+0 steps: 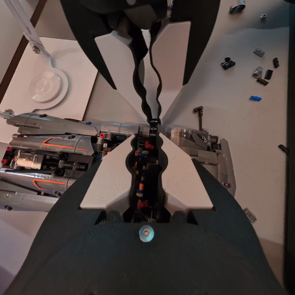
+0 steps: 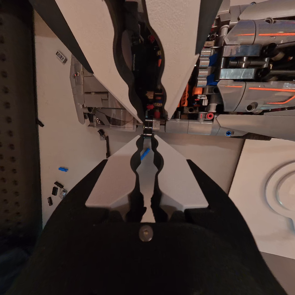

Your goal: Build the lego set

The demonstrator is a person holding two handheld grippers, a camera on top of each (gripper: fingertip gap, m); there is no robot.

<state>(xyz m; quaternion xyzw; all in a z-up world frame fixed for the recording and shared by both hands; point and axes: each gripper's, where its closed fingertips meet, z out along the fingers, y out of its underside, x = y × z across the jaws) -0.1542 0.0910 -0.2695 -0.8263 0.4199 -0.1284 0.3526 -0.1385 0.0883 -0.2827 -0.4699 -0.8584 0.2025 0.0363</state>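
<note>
A grey lego car model [image 1: 55,143] with orange stripes lies across the white table; it also shows in the right wrist view [image 2: 255,89]. My right gripper [image 2: 147,136] is shut on a small black connector [image 2: 147,130] and holds it against the model's near edge. In the left wrist view it comes in from the top [image 1: 154,121] with the connector [image 1: 154,127] at its tips. My left gripper [image 1: 146,135] reaches over the model from the opposite side. Its jaws are nearly closed around the model's edge by a grey block [image 2: 156,124], tip to tip with the right gripper.
Loose pieces lie beside the model: a blue pin [image 1: 255,98], black connectors [image 1: 228,63], a grey plate [image 1: 259,52], a black axle [image 1: 200,116]. Another blue pin [image 2: 145,154] lies under my right gripper. A white stand base [image 1: 44,89] sits behind. A dark dotted mat [image 2: 16,127] borders the table. Only a small space, under 4 cm, lies between the two pairs of fingers.
</note>
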